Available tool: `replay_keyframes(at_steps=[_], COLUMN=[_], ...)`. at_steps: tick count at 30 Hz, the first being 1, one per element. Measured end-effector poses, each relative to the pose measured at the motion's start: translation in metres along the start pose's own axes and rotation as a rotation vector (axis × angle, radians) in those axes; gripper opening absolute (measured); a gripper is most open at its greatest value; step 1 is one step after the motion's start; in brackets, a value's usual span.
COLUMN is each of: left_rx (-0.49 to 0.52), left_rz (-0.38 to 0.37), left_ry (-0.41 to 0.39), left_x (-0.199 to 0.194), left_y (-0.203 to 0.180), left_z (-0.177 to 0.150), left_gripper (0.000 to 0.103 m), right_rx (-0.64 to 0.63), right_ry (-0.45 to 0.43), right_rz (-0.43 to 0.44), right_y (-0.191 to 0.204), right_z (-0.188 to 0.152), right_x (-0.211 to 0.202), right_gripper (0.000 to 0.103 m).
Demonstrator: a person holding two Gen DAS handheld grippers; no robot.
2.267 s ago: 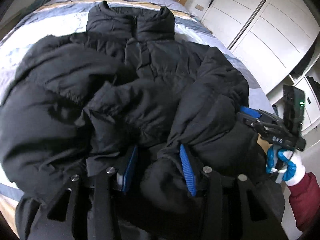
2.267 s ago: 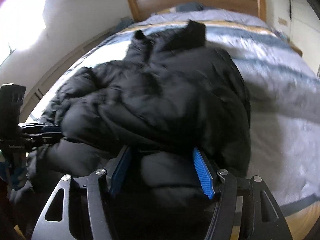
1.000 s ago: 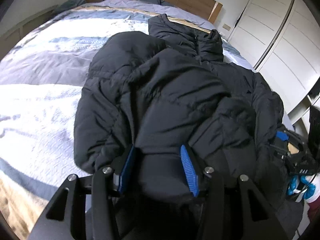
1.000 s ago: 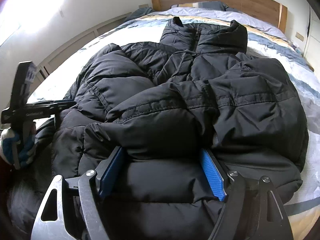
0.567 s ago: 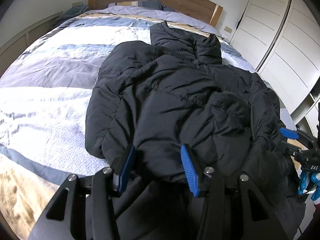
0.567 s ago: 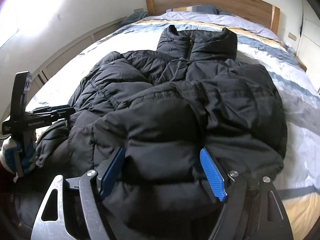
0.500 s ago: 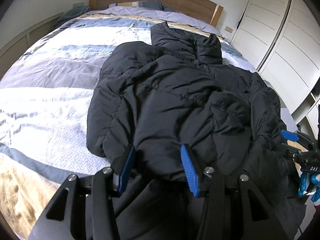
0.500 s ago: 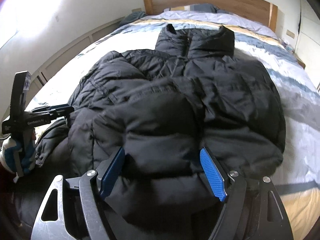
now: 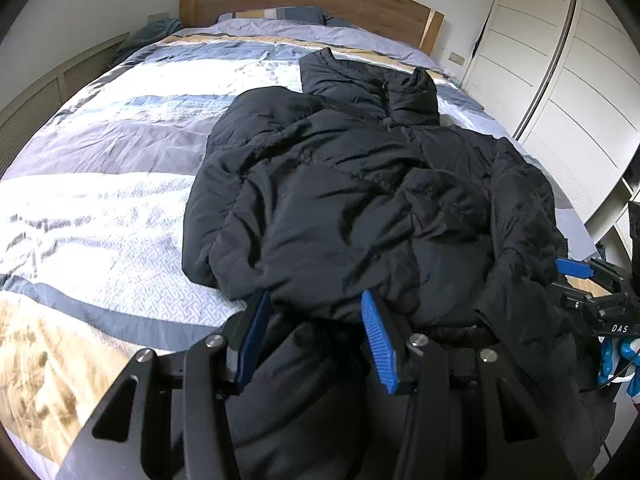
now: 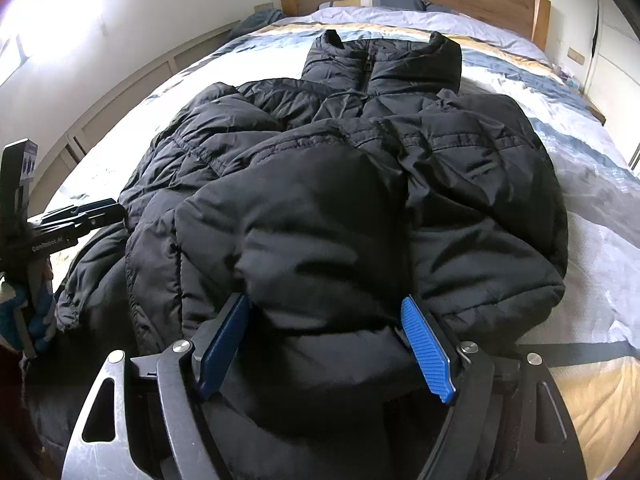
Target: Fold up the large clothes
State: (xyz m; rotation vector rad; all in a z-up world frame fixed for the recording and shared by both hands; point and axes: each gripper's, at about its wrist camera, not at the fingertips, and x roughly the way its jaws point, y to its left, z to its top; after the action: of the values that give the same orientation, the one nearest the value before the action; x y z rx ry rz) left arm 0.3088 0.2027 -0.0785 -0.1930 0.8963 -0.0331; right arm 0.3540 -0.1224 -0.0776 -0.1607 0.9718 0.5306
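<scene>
jacket [image 9: 360, 208] hem under both grippers
</scene>
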Motion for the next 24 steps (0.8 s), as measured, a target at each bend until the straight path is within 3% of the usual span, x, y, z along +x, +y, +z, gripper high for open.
replay_keyframes(at_steps=[13, 24], left_rx=[0.015, 0.035], left_rz=[0.001, -0.048], left_ry=[-0.004, 0.021], left_x=[-0.02, 0.0], left_y=[-0.012, -0.042], left_z=[-0.008, 0.014], left_gripper=[0.046, 0.046], right_rx=[-0.008, 0.059], right_ry=[-0.02, -0.094], right_rz=[0.017, -0.01], right_y=[-0.001, -0.052], right_z=[-0.013, 0.005], right_x=[-0.024, -0.038], right_gripper=[0.078, 0.078])
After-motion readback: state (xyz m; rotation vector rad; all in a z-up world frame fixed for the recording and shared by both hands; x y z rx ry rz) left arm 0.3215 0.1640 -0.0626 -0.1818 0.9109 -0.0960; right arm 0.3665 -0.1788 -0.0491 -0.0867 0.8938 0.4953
